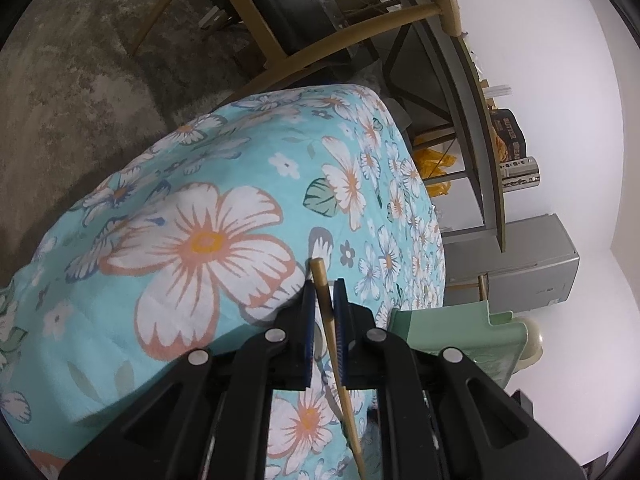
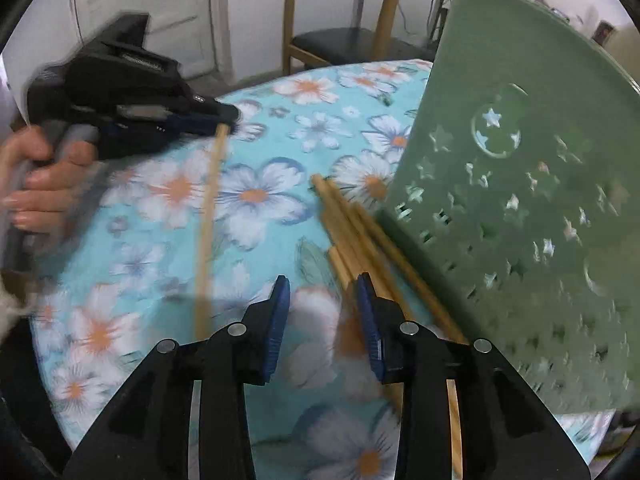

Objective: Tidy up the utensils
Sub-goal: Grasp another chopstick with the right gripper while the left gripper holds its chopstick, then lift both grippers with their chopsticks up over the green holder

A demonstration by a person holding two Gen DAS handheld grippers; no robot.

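My left gripper [image 1: 323, 285] is shut on a single wooden chopstick [image 1: 344, 392], whose end pokes up past the blue pads. In the right wrist view the same left gripper [image 2: 224, 120], held by a hand [image 2: 44, 184], hangs that chopstick [image 2: 208, 216] down towards the floral tablecloth [image 2: 272, 140]. My right gripper [image 2: 322, 280] is open above the cloth, with nothing between its pads. Several chopsticks [image 2: 348, 220] lie in a bundle on the cloth, running under its right finger. Beside them on the right stands a green utensil holder [image 2: 520, 200] with star-shaped holes, also seen as the holder's rim [image 1: 452, 328].
A round table carries the blue flowered cloth [image 1: 200, 240]. A wooden chair [image 2: 360, 40] stands at its far side, with a white door [image 2: 160, 8] behind. In the left wrist view, a grey shelf [image 1: 480, 140] with packets and a grey cabinet [image 1: 520, 264] stand beyond the table's edge.
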